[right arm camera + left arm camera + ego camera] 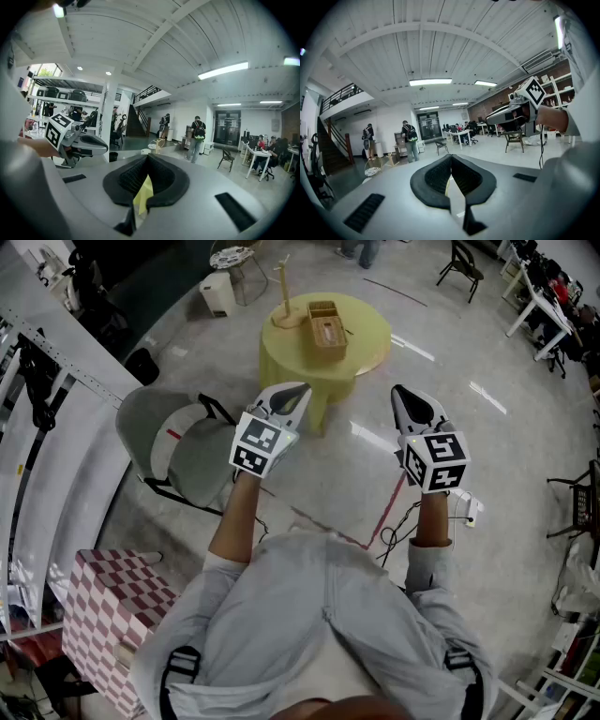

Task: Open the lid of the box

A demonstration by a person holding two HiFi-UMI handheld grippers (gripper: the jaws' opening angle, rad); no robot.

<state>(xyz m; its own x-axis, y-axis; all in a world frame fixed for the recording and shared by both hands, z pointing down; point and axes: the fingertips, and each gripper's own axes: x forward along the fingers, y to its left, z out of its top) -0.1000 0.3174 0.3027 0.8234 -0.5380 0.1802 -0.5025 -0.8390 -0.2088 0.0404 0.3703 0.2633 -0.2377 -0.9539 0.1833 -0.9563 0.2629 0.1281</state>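
Note:
A small wooden box sits on a round yellow table ahead of me, with its lid down as far as I can see. Both grippers are held up in the air well short of the table. My left gripper has its jaws together with nothing between them, and its black pads meet at the tip. My right gripper is likewise shut and empty. The gripper views point level across the room, so neither shows the box. Each gripper appears in the other's view, the right gripper and the left gripper.
A wooden stand stands on the table left of the box. A grey chair is at my left and a checkered box behind it. Cables lie on the floor to the right. Two people stand far across the room.

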